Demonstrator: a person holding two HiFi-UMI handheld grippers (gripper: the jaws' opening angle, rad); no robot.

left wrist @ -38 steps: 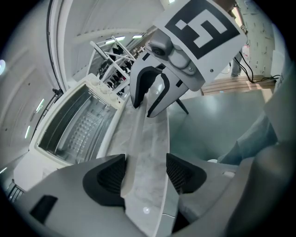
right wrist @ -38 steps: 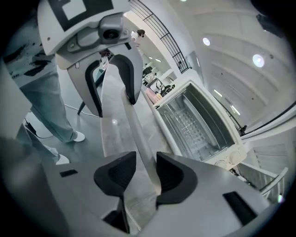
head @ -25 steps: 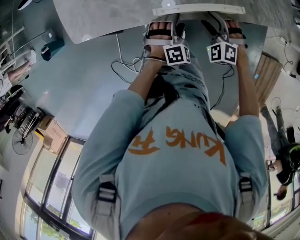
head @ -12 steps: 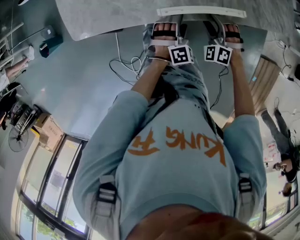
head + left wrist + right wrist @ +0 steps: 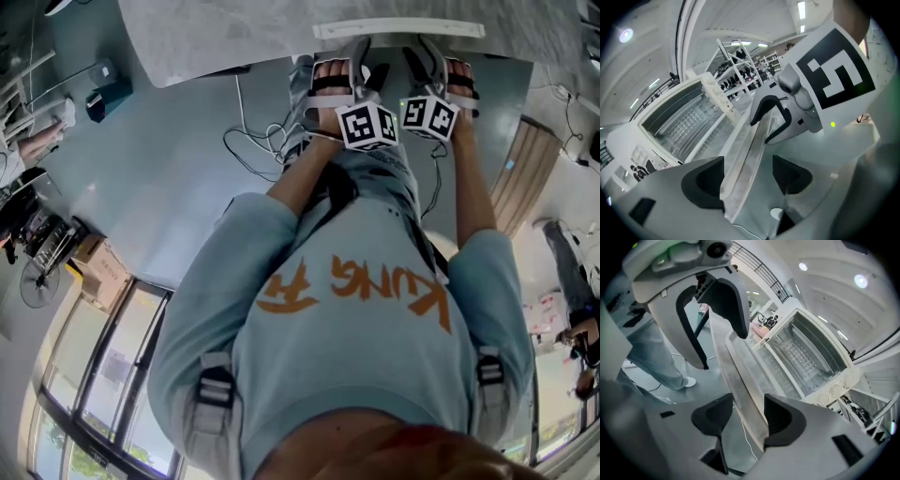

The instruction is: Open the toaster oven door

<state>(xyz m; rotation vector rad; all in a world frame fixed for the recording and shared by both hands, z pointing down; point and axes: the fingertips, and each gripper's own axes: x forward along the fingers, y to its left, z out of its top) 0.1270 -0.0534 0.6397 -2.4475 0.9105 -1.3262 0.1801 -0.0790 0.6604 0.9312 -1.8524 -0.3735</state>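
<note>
The toaster oven door [image 5: 715, 143] is open and folded down toward the person, with its glass facing up. Its long axis runs sideways, parallel to the front of the toaster oven [image 5: 670, 119]. The pale handle [image 5: 750, 150] lies along the door's free edge. In the head view it shows as a white bar [image 5: 398, 27] across the top, at the near edge of the grey table [image 5: 216, 37] (the oven body itself I cannot make out in that view). The cavity with its metal rack [image 5: 806, 350] opens toward the person, and the round knobs [image 5: 834, 390] sit on a panel beside it. The two grippers are side by side on the handle, each with the bar between its fingers. The left gripper [image 5: 747, 168] has its fingers apart. The bar lies against one pad [image 5: 705, 180] and the other pad is clear of it. The right gripper [image 5: 747, 408] has just been closing its fingers. They are still apart, with one pad [image 5: 780, 416] at the bar and a gap on the other side. Below them, cables [image 5: 253, 141] lie on the floor [image 5: 159, 187].
</note>
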